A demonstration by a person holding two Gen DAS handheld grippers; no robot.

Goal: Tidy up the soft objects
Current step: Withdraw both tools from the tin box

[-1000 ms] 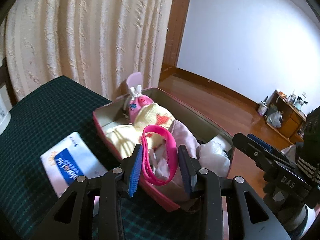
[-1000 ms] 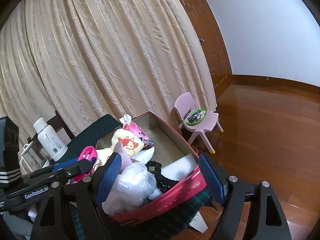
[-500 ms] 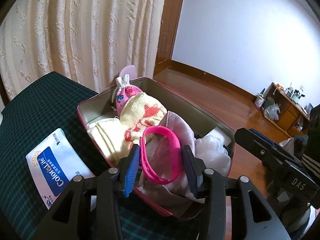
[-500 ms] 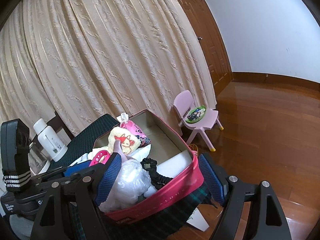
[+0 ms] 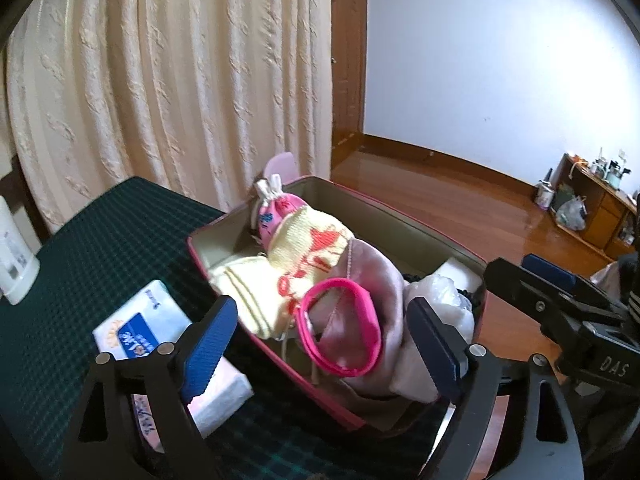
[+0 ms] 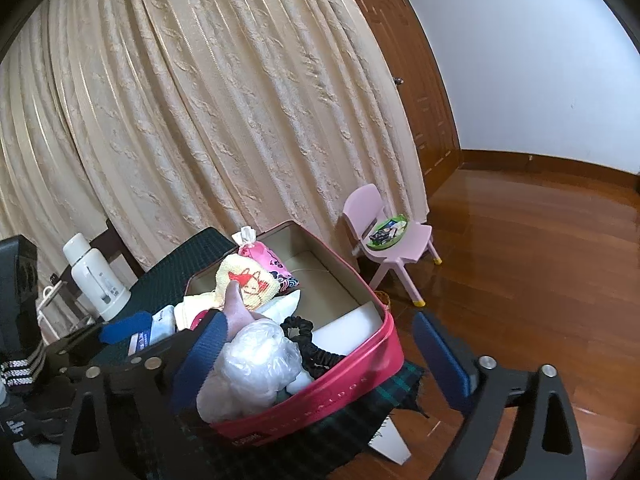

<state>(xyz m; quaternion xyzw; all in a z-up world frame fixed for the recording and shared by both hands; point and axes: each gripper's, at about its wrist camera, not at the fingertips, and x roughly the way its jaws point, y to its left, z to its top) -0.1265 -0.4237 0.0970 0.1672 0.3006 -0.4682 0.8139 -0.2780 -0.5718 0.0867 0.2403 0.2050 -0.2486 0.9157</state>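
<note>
A pink box [image 5: 352, 196] [image 6: 352, 388] on the dark green tablecloth holds soft things: a yellow knit cloth [image 5: 308, 240] [image 6: 248, 280], a pink drawstring pouch [image 5: 272, 208], a mauve cloth [image 5: 372, 280], a crumpled clear plastic bag [image 6: 252, 364] and a black scrunchie [image 6: 304, 332]. A pink loop band [image 5: 340, 332] lies on the mauve cloth at the box's near edge. My left gripper [image 5: 320, 344] is open, its fingers wide on either side of the band, not touching it. My right gripper [image 6: 320, 356] is open around the box's near corner.
A tissue pack [image 5: 160, 336] lies on the cloth left of the box. A white thermos [image 6: 96, 276] stands at the table's far left. A small pink chair [image 6: 392, 240] stands on the wooden floor by the curtain. A wooden cabinet [image 5: 592, 216] is far right.
My left gripper, which held the pink band between its fingers, has opened wide and let it go; the band now rests on the mauve cloth in the box. The right gripper stayed open.
</note>
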